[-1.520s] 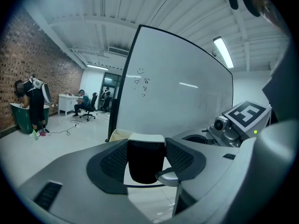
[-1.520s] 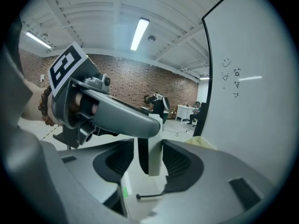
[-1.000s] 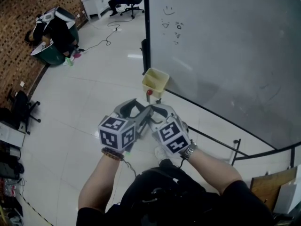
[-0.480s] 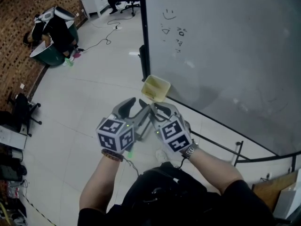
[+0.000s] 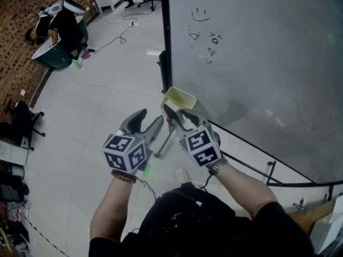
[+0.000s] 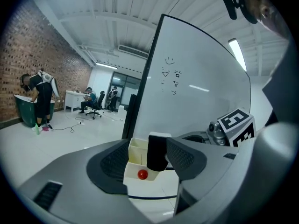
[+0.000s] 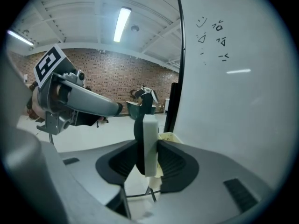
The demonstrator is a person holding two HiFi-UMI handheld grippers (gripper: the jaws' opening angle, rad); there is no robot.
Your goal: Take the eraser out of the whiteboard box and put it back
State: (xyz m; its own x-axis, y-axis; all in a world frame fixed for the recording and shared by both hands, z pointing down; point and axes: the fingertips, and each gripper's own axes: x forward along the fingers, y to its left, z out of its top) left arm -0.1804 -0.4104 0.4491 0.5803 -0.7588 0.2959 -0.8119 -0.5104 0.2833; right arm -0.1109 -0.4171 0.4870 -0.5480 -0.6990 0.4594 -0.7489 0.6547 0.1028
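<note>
White tiled floor (image 5: 96, 106) meets a brick wall (image 5: 16, 42); a whiteboard (image 5: 268, 63) carries the pale box (image 5: 179, 96). Only the right gripper view shows the right gripper (image 7: 148, 158) clamped on the eraser (image 7: 149, 143), near the box, its jaws having just been closing. The left gripper (image 5: 149, 120) gapes wide, empty.

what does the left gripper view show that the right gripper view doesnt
Only the left gripper view: the red dot on the whiteboard box, and the right tool from outside with its marker cube. Only the right gripper view: the left tool with its marker cube, and the right tool's jaws, which have just been closing, clamped on the eraser. Both: the eraser, the whiteboard box, the whiteboard with its doodles.
</note>
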